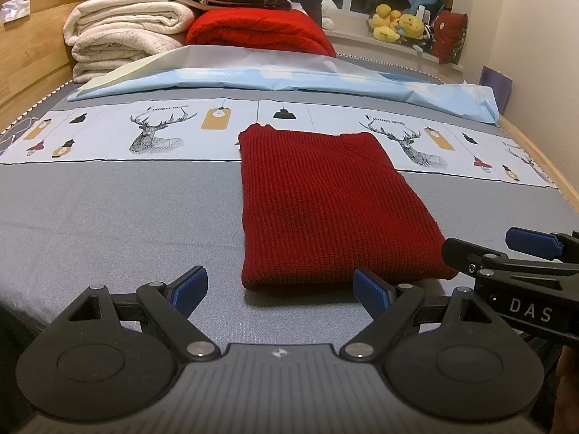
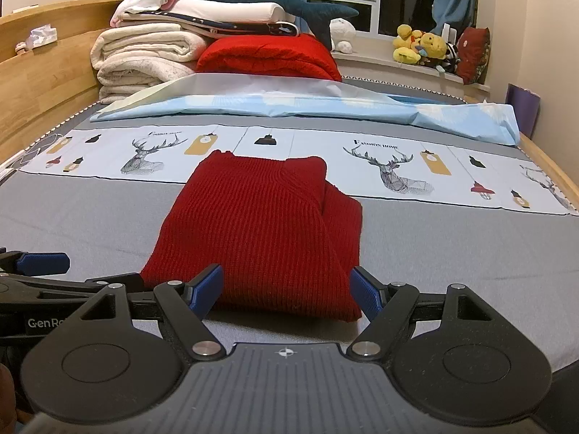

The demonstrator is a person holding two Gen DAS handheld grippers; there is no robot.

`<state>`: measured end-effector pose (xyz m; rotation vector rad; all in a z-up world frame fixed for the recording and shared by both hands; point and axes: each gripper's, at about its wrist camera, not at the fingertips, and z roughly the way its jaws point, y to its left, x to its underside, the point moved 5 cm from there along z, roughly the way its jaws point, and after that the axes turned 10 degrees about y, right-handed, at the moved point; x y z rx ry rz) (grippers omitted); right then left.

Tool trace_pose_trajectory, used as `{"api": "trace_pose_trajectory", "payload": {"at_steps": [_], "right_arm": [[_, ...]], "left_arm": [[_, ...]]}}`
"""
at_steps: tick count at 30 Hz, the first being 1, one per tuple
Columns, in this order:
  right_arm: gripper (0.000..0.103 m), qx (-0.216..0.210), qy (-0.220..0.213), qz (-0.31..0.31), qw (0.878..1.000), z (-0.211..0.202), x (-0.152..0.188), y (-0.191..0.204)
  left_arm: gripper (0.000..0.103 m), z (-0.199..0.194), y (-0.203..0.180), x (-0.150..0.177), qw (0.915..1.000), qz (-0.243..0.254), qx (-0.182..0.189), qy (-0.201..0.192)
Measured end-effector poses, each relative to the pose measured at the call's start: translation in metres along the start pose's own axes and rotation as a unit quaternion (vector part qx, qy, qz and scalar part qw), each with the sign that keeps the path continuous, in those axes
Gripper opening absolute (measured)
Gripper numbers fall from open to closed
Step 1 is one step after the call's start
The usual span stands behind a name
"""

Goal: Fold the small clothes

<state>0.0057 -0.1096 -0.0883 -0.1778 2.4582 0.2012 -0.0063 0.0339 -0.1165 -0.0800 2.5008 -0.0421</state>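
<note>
My left tongs (image 1: 280,291) and right tongs (image 2: 286,291) both hang released, jaws spread and holding nothing, just short of the near edge of the folded dark red ribbed knit sweater (image 1: 325,202) lying flat on my grey bedsheet (image 1: 126,217)

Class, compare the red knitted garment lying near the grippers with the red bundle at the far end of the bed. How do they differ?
The red knitted garment lies flat and alone on the grey sheet; the red bundle is thick, rounded and puffy. The garment has nothing on it; the bundle sits beside cream blankets with bedding stacked above. Both are red and folded.
</note>
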Motion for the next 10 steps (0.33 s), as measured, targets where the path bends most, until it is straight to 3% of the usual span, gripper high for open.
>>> {"api": "trace_pose_trajectory", "payload": {"at_steps": [10], "right_arm": [[0.078,0.002,0.003,0.002,1.0,0.0071,0.0035,0.0015]], "left_arm": [[0.091,0.001,-0.0005,0.0001,1.0,0.002,-0.004,0.0]]}}
